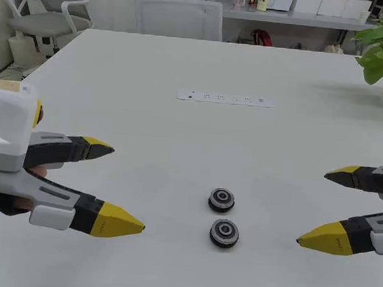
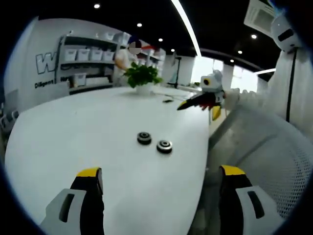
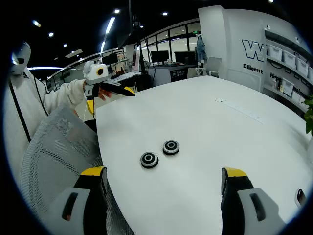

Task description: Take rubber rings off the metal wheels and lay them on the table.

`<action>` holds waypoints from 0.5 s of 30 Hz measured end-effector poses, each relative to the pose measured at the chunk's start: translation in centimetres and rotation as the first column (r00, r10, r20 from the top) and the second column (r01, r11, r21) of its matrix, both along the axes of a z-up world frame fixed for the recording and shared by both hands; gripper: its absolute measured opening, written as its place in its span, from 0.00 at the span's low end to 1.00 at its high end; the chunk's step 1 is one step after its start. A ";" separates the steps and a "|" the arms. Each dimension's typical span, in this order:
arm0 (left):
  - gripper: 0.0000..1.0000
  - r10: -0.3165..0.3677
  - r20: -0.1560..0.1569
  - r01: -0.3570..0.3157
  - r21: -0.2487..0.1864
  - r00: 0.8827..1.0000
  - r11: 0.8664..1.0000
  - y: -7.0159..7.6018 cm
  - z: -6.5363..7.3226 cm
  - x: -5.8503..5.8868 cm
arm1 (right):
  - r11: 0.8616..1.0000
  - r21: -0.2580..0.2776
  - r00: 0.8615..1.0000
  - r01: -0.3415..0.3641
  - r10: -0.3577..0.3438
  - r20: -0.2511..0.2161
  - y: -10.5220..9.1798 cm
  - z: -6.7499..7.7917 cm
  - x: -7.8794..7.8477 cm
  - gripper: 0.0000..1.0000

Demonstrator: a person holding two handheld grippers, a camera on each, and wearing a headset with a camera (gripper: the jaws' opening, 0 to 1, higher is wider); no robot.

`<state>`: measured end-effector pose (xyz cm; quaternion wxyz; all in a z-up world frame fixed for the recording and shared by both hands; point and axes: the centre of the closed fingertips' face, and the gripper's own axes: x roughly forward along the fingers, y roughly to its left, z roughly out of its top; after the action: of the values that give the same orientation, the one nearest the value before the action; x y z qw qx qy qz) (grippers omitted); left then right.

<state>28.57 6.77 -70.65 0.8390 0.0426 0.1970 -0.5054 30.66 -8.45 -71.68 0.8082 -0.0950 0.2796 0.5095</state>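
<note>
Head view: with left tongs (image 1: 129, 189) and right tongs (image 1: 311, 207) spread apart beside the near wheel (image 1: 224, 232), we should pin it and peel slowly.

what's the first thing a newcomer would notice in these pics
Two small black-rimmed metal wheels sit close together on the white table: the near wheel and the far wheel. The yellow-tipped left claw and right claw hang open on either side of them. A white power strip lies farther back.
</note>
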 end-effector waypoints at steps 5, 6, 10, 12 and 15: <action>1.00 -0.021 0.002 0.021 -0.007 1.000 1.000 -0.8 -0.7 -0.7 | 1.000 0.007 1.000 0.008 -0.008 -0.027 -0.1 -1.5 -0.8 0.94; 1.00 -0.019 0.005 0.019 -0.005 1.000 1.000 -0.8 -0.8 -0.7 | 1.000 0.007 1.000 0.009 -0.009 -0.025 -0.2 -1.6 -0.8 0.94; 1.00 0.007 0.031 -0.005 -0.044 0.999 0.999 -0.7 -0.3 -0.7 | 0.998 0.054 1.000 0.022 -0.021 -0.016 -0.1 -1.2 -0.5 0.94; 1.00 0.027 0.035 -0.024 -0.065 0.999 0.998 -0.5 -0.1 -0.7 | 0.996 0.080 0.999 0.034 -0.033 -0.015 -0.1 -1.0 -0.4 0.94; 1.00 0.051 0.051 -0.047 -0.081 0.997 0.996 -0.2 0.0 -0.6 | 0.993 0.109 0.999 0.051 -0.049 -0.017 -0.3 -0.9 -0.2 0.94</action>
<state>27.94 6.60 -70.64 0.8572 0.0179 0.1553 -0.4907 30.44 -8.76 -72.57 0.8227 -0.0398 0.2594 0.5043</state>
